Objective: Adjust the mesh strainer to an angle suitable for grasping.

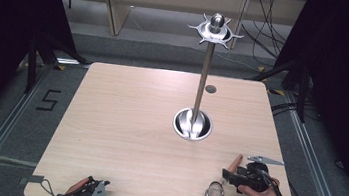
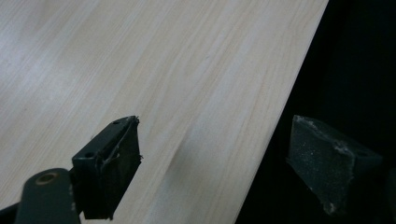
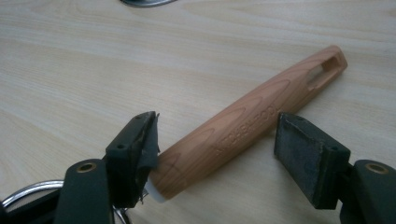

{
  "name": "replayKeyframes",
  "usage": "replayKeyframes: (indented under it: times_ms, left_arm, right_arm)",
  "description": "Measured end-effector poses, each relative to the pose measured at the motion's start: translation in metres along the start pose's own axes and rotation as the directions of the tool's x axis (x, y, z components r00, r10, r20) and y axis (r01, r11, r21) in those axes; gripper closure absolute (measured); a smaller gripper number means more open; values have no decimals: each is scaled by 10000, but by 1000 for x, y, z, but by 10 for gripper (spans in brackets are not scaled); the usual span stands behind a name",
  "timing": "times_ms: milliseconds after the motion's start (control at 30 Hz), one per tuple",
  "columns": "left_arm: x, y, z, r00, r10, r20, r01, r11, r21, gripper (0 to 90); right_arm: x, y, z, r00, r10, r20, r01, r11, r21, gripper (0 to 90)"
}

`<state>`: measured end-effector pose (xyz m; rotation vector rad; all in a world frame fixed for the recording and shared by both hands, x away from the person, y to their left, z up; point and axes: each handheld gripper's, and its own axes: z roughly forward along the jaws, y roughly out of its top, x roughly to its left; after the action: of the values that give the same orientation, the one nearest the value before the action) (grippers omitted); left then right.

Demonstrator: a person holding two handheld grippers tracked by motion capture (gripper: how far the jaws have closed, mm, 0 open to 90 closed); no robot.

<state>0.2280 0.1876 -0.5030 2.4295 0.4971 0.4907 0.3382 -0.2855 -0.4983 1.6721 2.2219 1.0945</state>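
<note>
A small metal strainer (image 1: 214, 193) with a wooden handle (image 1: 236, 162) lies flat near the table's front right. In the right gripper view the handle (image 3: 252, 121) runs between the jaws of my right gripper (image 3: 217, 128). The left pad (image 3: 148, 140) touches it and the right pad stands clear, so the gripper is open. In the high view the right gripper (image 1: 230, 176) straddles the handle. My left gripper (image 1: 93, 189) rests at the front left edge. It (image 2: 215, 126) is open and holds nothing, one jaw over the wood and one past the edge.
A tall steel utensil stand rises from a round base (image 1: 192, 124) at the middle of the wooden table (image 1: 129, 122), with a ring of hooks (image 1: 215, 30) on top of its pole (image 1: 203, 81). A grey disc (image 1: 211, 89) sits behind it. Dark floor rails flank the table.
</note>
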Motion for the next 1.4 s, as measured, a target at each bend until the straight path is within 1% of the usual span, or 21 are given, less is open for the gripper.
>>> replayKeyframes:
  times_ms: [133,300,400,467,533,733,800,833,933,967,1000,1033,1067,1133,1167,1200,1233,1267,1300,1367,1400]
  left_arm:
    - [0,0,0,10000,-19,6,19,10000,-33,163]
    - [1,0,1,10000,87,-22,-87,9999,53,163]
    - [1,0,1,10000,83,1,-83,10000,50,163]
    - [1,0,0,9999,143,20,-144,9997,210,163]
    - [1,0,0,9998,171,117,-174,9996,223,163]
    - [1,0,0,9998,190,77,-191,9997,143,162]
    - [1,-1,0,9998,194,58,-195,9997,137,162]
    - [1,-1,1,9997,192,140,-194,9997,151,163]
    - [1,-1,0,9998,178,49,-178,9998,118,162]
    - [1,-1,0,9998,184,51,-185,9997,128,163]
    - [1,-1,0,9998,178,84,-179,9997,140,163]
    - [1,-1,1,9997,188,169,-191,9997,176,163]
    - [1,-1,1,9997,188,169,-191,9997,176,162]
    - [1,-1,0,9997,217,68,-218,9996,174,162]
    - [1,-1,0,9996,218,166,-221,9996,178,162]
    - [1,-1,0,9995,262,184,-266,9994,238,162]
    - [3,0,-2,9981,310,531,-338,9980,526,163]
    - [3,0,-2,9981,310,531,-338,9980,526,162]
    - [-1,-1,0,9996,171,-233,-165,9996,221,162]
    - [-1,-1,0,9996,175,-238,-170,9996,221,163]
    - [-1,-1,0,9995,193,-247,-187,9995,243,163]
  right_arm:
    - [4,1,4,9998,175,-51,-174,9995,253,315]
    - [9,7,11,9964,-812,231,797,9951,589,366]
    - [13,9,14,9947,-1014,161,1000,9924,721,391]
    - [18,14,21,9835,-1809,66,1800,9812,696,422]
    - [20,15,22,9837,-1787,202,1767,9812,775,432]
    - [32,24,32,9741,-2263,-30,2253,9682,1093,522]
    - [35,28,35,9680,-2506,-141,2503,9594,1298,545]
    - [35,31,39,9580,-2861,-174,2861,9507,1195,570]
    - [39,35,41,9578,-2871,-144,2861,9473,1438,598]
    - [38,36,43,9461,-3235,-172,3226,9361,1399,615]
    - [40,38,45,9396,-3417,-224,3411,9284,1471,630]
    - [43,41,48,9256,-3776,-256,3766,9120,1624,651]
    - [43,41,48,9256,-3776,-256,3766,9120,1624,651]
    - [47,43,50,9083,-4165,-390,4168,8934,1676,661]
    - [51,44,50,8966,-4396,-540,4413,8758,1954,670]
    - [51,44,50,8966,-4396,-540,4413,8758,1954,670]
    - [54,43,50,8942,-4431,-632,4462,8711,2052,680]
    - [54,43,50,8942,-4431,-632,4462,8711,2052,680]
    - [55,43,50,8918,-4474,-672,4511,8683,2062,684]
    - [57,42,51,8936,-4412,-825,4484,8694,2077,672]
    - [55,42,48,8908,-4433,-998,4544,8653,2118,650]
